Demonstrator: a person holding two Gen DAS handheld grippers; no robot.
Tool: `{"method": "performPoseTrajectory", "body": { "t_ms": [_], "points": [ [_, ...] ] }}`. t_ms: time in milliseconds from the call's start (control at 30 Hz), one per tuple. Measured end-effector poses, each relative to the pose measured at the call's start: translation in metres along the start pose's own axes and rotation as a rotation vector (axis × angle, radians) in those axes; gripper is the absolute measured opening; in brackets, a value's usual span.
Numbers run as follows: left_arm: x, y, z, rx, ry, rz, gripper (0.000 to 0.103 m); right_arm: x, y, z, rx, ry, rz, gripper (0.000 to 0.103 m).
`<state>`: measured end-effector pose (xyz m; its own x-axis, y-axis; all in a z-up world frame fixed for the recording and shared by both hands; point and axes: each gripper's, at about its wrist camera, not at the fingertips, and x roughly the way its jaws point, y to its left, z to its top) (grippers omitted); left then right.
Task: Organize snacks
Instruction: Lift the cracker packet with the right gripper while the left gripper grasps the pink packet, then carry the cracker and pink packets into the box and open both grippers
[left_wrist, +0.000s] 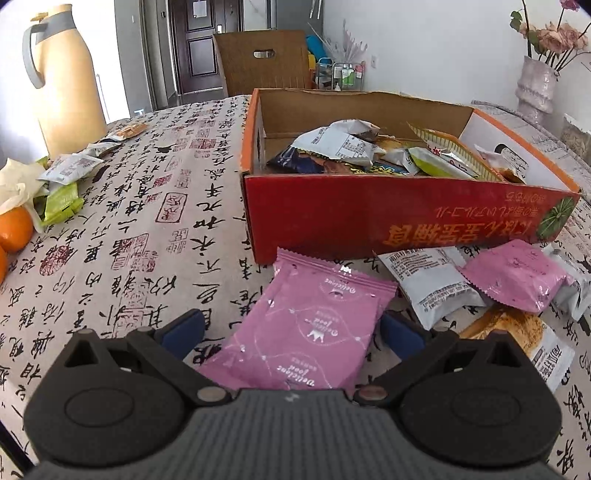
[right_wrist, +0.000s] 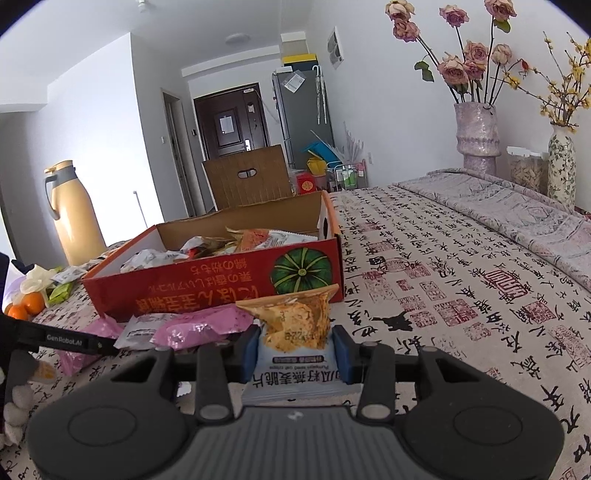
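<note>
We take the red cardboard box (left_wrist: 369, 218) on the table (left_wrist: 147, 221) as our landmark. In front of its near wall lies a pink snack packet (left_wrist: 310, 325), and our left gripper (left_wrist: 291, 332) has its jaws spread wide to either side of that packet, the blue pads clear of it. A grey packet (left_wrist: 428, 284) and a second pink packet (left_wrist: 517, 275) lie just beside it, also before the box. Our right gripper (right_wrist: 297, 349) has its jaws clamped narrow on an orange-and-white crisp packet (right_wrist: 295, 325), held upright in front of the box. The box already holds a heap of mixed snack packets (left_wrist: 354, 147). Left of the box lie green packets (left_wrist: 61, 201) and oranges (left_wrist: 13, 229).
</note>
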<state>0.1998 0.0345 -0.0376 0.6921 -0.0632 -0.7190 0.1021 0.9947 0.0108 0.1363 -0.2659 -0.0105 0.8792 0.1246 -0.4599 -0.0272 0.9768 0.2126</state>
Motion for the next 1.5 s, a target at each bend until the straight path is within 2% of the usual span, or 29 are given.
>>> {"method": "performPoseTrajectory", "body": {
  "t_ms": [100,200,233,267,300,633,900,1167,1500],
  "points": [
    [-0.001,-0.004,-0.002,0.013,-0.011,0.003,0.102,0.000,0.000,-0.001,0.003,0.003,0.001,0.041],
    [-0.005,-0.008,-0.003,0.021,-0.022,-0.014,0.090,0.000,0.000,-0.002,0.004,0.004,0.001,0.041],
    [-0.007,-0.009,-0.003,0.026,-0.027,-0.020,0.082,0.000,-0.001,-0.002,0.005,0.004,0.002,0.041],
    [-0.010,-0.010,-0.003,0.030,-0.030,-0.023,0.068,-0.001,-0.001,-0.002,0.005,0.004,0.003,0.041],
    [-0.012,-0.012,-0.003,0.032,-0.032,-0.027,0.062,-0.002,-0.001,-0.002,0.005,0.003,0.003,0.041],
    [-0.029,-0.020,-0.015,0.014,-0.055,0.011,0.062,-0.007,-0.004,-0.002,0.007,-0.002,0.010,0.041],
    [-0.063,-0.026,-0.018,-0.010,-0.156,0.018,0.062,-0.008,-0.003,-0.001,0.000,-0.008,0.015,0.041],
    [-0.100,-0.036,-0.003,-0.030,-0.288,-0.006,0.062,-0.007,0.004,0.008,-0.023,-0.031,0.026,0.041],
    [-0.110,-0.049,0.025,-0.048,-0.364,-0.035,0.062,0.005,0.022,0.042,-0.047,-0.103,0.070,0.041]
  ]
}}
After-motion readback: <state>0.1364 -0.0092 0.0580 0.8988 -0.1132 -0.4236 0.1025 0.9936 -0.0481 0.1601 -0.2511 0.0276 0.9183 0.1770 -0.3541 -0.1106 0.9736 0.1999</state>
